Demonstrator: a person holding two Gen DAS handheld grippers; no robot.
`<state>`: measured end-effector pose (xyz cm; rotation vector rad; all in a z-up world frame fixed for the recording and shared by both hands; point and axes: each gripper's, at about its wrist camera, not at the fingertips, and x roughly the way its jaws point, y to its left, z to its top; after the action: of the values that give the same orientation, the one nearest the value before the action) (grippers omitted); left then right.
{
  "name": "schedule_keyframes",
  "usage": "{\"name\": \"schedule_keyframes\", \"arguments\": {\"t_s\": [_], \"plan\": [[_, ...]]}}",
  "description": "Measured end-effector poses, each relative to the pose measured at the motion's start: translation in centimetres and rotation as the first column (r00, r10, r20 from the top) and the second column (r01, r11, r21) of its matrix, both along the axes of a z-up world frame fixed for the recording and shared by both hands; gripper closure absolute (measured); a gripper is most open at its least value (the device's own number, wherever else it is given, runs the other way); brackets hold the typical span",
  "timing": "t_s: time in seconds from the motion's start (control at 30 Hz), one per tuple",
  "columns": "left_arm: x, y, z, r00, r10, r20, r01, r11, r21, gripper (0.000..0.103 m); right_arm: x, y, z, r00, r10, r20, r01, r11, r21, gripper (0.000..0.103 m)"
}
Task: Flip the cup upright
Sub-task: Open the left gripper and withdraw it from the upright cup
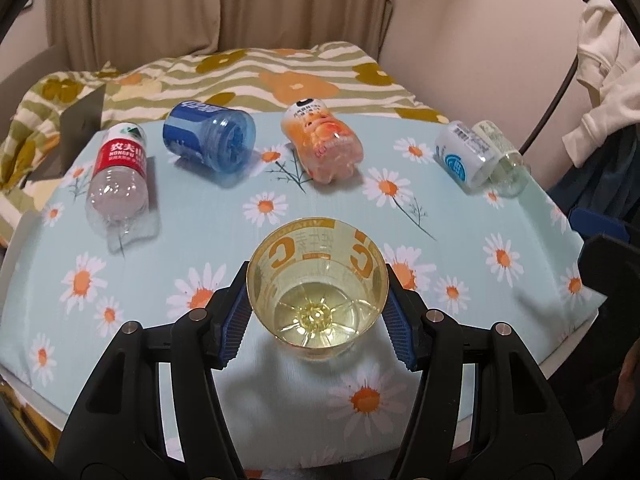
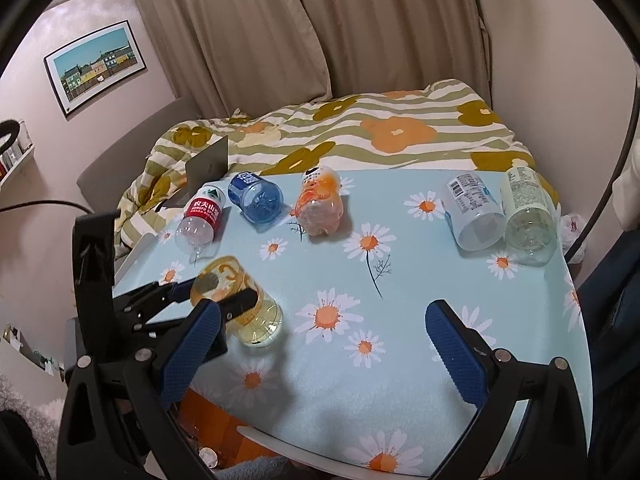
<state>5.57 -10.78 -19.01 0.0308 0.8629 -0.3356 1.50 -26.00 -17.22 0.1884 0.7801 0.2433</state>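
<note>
A clear yellow plastic cup (image 1: 317, 288) with orange print stands between the blue pads of my left gripper (image 1: 317, 312). Its open mouth faces up toward the camera and its base rests on the daisy tablecloth (image 1: 120, 280). The pads press both sides of the cup. In the right wrist view the same cup (image 2: 240, 304) sits at the left, tilted, held by the left gripper's black fingers (image 2: 240, 300). My right gripper (image 2: 324, 344) is open and empty above the table's near edge, to the right of the cup.
Several cut bottle cups lie on their sides along the table's far edge: red-label (image 1: 118, 176), blue (image 1: 210, 136), orange (image 1: 324, 144), white-blue (image 1: 464, 156) and clear green (image 1: 504, 160). A bed with a flowered quilt (image 1: 280, 76) lies behind. Clothes (image 1: 608, 80) hang at the right.
</note>
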Motion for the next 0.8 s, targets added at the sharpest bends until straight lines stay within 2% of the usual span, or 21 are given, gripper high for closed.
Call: {"name": "schedule_keyframes", "arguments": {"t_s": [0.23, 0.27, 0.3, 0.37, 0.4, 0.63, 0.8], "plan": [[0.3, -0.3, -0.2, 1.0, -0.006, -0.01, 0.006, 1.0, 0.011, 0.036, -0.2, 0.0, 0.2, 1.0, -0.008, 0.003, 0.008, 1.0, -0.007, 0.0], [0.4, -0.4, -0.3, 1.0, -0.007, -0.018, 0.007, 1.0, 0.01, 0.031, -0.3, -0.1, 0.2, 1.0, -0.01, 0.005, 0.01, 1.0, -0.007, 0.0], [0.4, -0.4, -0.3, 1.0, -0.007, -0.024, 0.007, 1.0, 0.011, 0.018, -0.3, -0.2, 0.2, 1.0, -0.012, 0.005, 0.012, 1.0, -0.007, 0.0], [0.3, -0.3, -0.1, 1.0, 0.0, -0.012, 0.0, 1.0, 0.021, 0.002, -0.6, -0.3, 0.4, 1.0, -0.018, 0.007, 0.018, 1.0, -0.009, 0.0], [0.2, -0.3, 0.2, 1.0, 0.002, 0.004, -0.003, 1.0, 0.024, 0.0, -0.7, -0.4, 0.5, 1.0, -0.021, 0.01, 0.021, 1.0, -0.011, 0.0], [0.2, -0.5, 2.6, 1.0, 0.007, 0.022, -0.008, 0.998, 0.063, 0.0, -1.2, -0.4, 1.8, 0.999, -0.028, 0.029, 0.029, 0.999, -0.026, 0.0], [-0.2, 0.7, 6.6, 0.998, 0.065, 0.022, -0.067, 0.993, 0.1, 0.0, -1.8, 1.2, 4.7, 0.997, -0.021, 0.073, 0.029, 0.993, -0.114, 0.001]]}}
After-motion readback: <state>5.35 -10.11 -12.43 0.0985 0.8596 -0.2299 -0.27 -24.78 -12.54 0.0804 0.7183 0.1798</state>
